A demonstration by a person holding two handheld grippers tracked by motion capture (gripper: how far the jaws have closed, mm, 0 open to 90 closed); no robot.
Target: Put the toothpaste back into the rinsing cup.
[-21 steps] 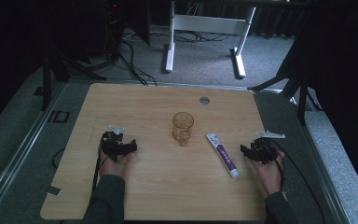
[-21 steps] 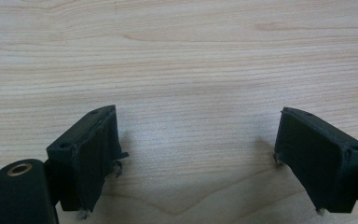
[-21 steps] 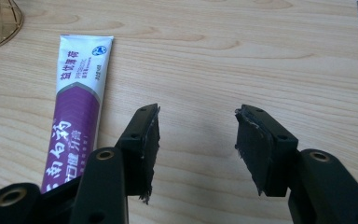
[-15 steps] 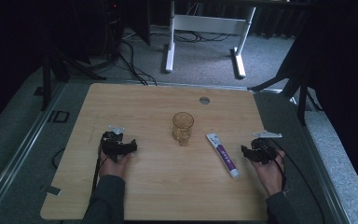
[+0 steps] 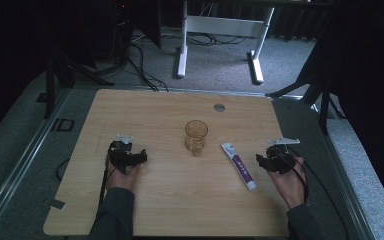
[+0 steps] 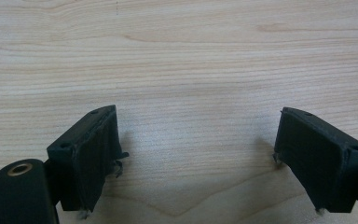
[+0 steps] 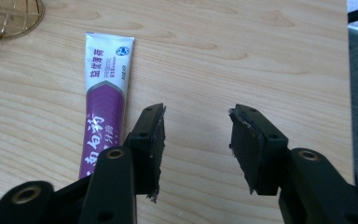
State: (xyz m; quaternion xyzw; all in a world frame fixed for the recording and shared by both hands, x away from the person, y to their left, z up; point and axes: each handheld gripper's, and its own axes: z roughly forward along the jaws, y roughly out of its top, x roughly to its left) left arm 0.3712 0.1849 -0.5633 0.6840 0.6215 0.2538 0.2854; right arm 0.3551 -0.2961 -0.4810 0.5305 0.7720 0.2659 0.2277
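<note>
From the high view I see the toothpaste tube (image 5: pixel 238 166) lying flat on the wooden table (image 5: pixel 170 210), right of centre, with its long axis running diagonally: the flat crimped end points up and toward the glass (image 5: pixel 196 136), and the cap end points down toward my side of the table and slightly right. In the right gripper view the tube (image 7: pixel 104 98) runs almost straight away from the camera, crimped white end farthest and the purple printed body nearest, lying just beside the outer face of one jaw, not between the 2 jaws. My right gripper (image 5: pixel 275 161) sits just to the right of the tube, near it but apart, and its jaws are spread with only bare wood in the gap (image 7: pixel 196 140). My left gripper (image 5: pixel 126 156) rests well apart on the left half of the table, jaws spread wide over plain wood (image 6: pixel 196 144), gripping nothing. The glass stands upright near the middle of the table, between the 2 grippers and just up-left of the tube's crimped end; its rim shows at the top left corner of the right gripper view. Nothing lies between the right gripper and the tube
</note>
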